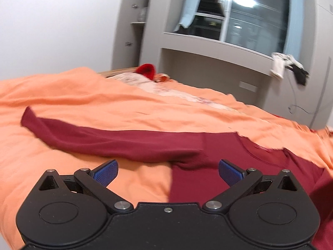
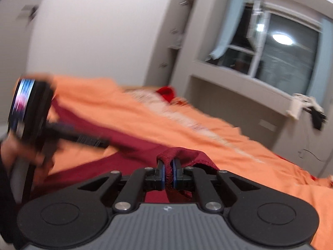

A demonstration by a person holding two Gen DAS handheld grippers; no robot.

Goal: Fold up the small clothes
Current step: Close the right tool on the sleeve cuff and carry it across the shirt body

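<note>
A dark red long-sleeved shirt lies on the orange bedspread, one sleeve stretched out to the left. My left gripper hovers over the armpit area, jaws wide open, nothing between the blue pads. In the right wrist view my right gripper is shut on a bunched fold of the dark red shirt, lifted a little off the bed. The left gripper's body, held by a hand, shows blurred at the left edge above the shirt's sleeve.
The orange bedspread covers the whole bed. A bright red item and a pale patterned cloth lie at the far end. Behind stand a grey wall unit with a window and white and black things hanging from the sill.
</note>
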